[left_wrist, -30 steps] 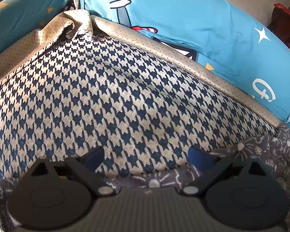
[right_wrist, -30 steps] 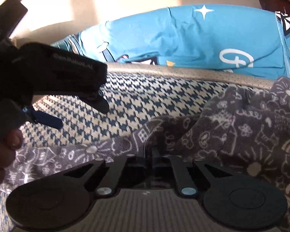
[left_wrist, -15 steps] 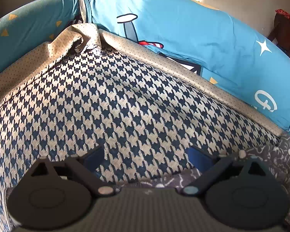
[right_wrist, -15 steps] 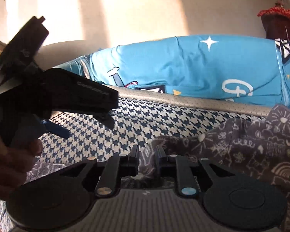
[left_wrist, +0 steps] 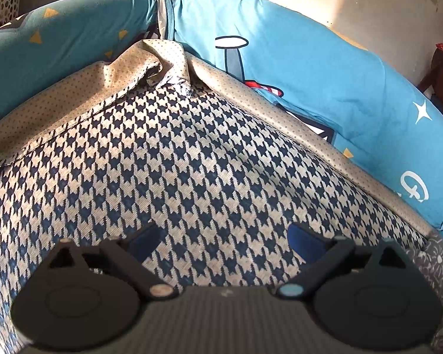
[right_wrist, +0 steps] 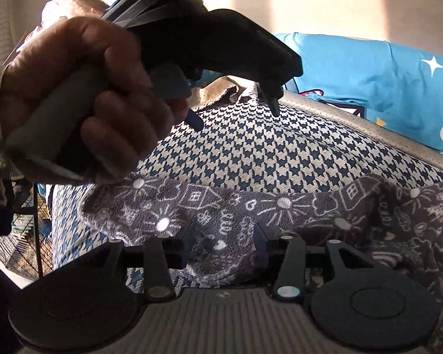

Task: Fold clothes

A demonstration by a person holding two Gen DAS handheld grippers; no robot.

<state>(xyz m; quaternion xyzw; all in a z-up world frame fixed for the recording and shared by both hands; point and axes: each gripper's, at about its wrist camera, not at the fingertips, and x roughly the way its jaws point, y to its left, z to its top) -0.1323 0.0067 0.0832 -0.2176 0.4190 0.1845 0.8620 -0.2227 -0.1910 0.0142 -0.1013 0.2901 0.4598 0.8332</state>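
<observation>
The grey patterned garment (right_wrist: 280,206) lies across the near edge of the houndstooth cushion (left_wrist: 192,162), with blue bedding (left_wrist: 325,82) banked behind the cushion. The right gripper (right_wrist: 224,243) points down at the garment; its jaws are opening, with a raised fold of the cloth between the fingers and the pads not visibly pressing on it. The left gripper (left_wrist: 224,239) sits above bare houndstooth fabric, jaws spread wide and empty. In the right wrist view, a hand (right_wrist: 82,97) grasps the left gripper's handle, above the garment's left end.
</observation>
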